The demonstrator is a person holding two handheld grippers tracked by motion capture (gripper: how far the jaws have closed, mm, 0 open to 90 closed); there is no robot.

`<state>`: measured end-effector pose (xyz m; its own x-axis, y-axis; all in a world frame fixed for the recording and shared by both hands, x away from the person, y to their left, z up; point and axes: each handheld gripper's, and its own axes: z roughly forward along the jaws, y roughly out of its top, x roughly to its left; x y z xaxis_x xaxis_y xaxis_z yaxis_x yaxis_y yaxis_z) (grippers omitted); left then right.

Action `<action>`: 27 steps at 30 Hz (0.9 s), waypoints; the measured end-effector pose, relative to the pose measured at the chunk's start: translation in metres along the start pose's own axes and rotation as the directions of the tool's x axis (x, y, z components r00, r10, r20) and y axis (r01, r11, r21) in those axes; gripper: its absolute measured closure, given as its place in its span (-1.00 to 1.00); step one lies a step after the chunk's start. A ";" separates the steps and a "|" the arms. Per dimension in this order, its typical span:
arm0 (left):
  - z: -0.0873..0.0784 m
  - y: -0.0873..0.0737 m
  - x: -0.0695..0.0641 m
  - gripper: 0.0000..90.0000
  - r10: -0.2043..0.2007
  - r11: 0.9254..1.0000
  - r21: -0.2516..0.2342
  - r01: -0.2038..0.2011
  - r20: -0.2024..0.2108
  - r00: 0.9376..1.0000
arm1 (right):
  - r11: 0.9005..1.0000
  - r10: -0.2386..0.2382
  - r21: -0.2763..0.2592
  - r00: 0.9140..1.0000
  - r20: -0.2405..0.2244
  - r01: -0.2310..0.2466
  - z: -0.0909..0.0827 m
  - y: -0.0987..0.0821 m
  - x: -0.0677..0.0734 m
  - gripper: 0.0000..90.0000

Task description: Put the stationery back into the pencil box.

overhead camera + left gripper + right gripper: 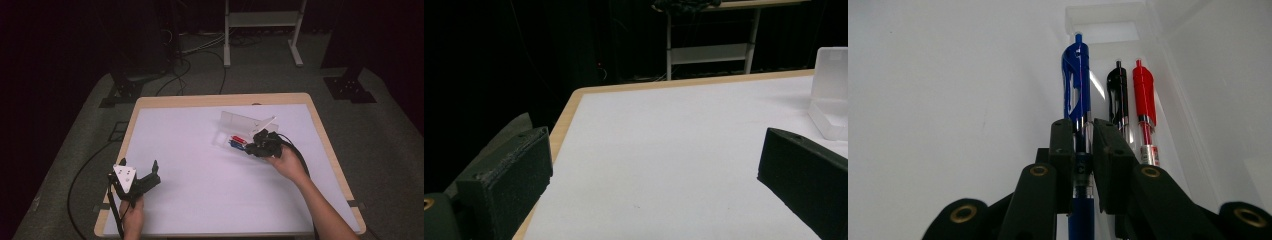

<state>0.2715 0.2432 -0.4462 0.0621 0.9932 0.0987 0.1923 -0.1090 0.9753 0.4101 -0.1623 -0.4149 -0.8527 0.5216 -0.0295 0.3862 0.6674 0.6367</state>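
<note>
Clamped on a blue pen (1077, 85) inside the clear case (240, 125), the right gripper (256, 144) works right of centre, while the left gripper (145, 176) hovers spread apart near the desk's (200, 150) front-left corner.

A white mat (200, 160) is laid over the wood-edged table (220, 100). Beyond the far edge, a white metal frame (262, 30) is set on the grey floor (380, 130), and black cables (200, 55) are strewn beside a dark stand base (127, 90).

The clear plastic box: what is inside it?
Inside the clear plastic box lie a blue pen, a black pen and a red pen. The right claw covers their lower ends.
</note>
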 end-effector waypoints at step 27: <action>0.000 0.000 0.000 -0.99 0.004 1.000 -0.002 -0.004 -0.004 1.000 | 0.999 0.026 0.048 1.000 0.014 -0.027 0.026 0.002 -0.023 0.75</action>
<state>0.2712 0.2434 -0.4458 0.0592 0.9929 0.1031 0.1897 -0.1126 0.9754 0.4398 -0.1595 -0.4327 -0.8373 0.5463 -0.0237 0.4252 0.6778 0.5998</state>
